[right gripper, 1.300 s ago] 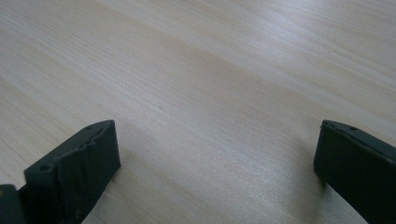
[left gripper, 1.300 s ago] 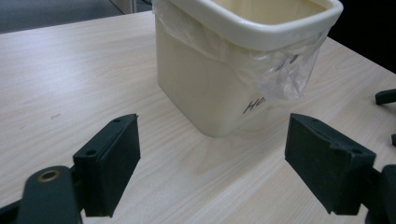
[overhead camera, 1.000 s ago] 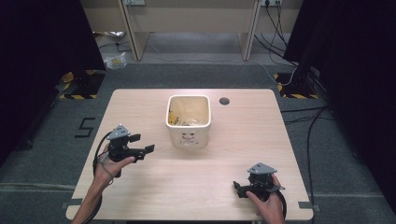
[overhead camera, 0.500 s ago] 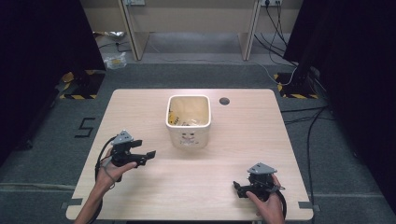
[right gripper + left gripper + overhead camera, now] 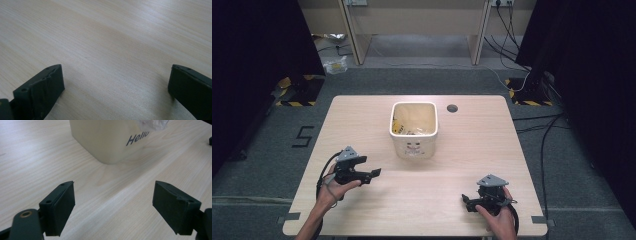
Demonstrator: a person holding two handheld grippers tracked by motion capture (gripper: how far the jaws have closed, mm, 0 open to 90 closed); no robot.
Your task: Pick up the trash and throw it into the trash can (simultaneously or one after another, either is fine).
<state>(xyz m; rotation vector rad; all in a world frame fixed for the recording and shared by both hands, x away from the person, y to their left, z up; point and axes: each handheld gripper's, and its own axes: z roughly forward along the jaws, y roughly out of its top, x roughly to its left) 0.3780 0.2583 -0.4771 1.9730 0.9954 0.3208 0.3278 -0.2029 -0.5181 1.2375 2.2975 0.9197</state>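
Pale wood table, cream square bin — "Hello" lettering, open-topped

From up high, whatever's in the cream square plastic bin is too small to make out, just yellowish bits and something pale. In the left gripper view that bin runs off the top edge, its blue lettering is half covered by a crumpled clear plastic scrap that's also cut off there. The small dark round spot on the light wooden tabletop could be a hole or a cap, can't tell.
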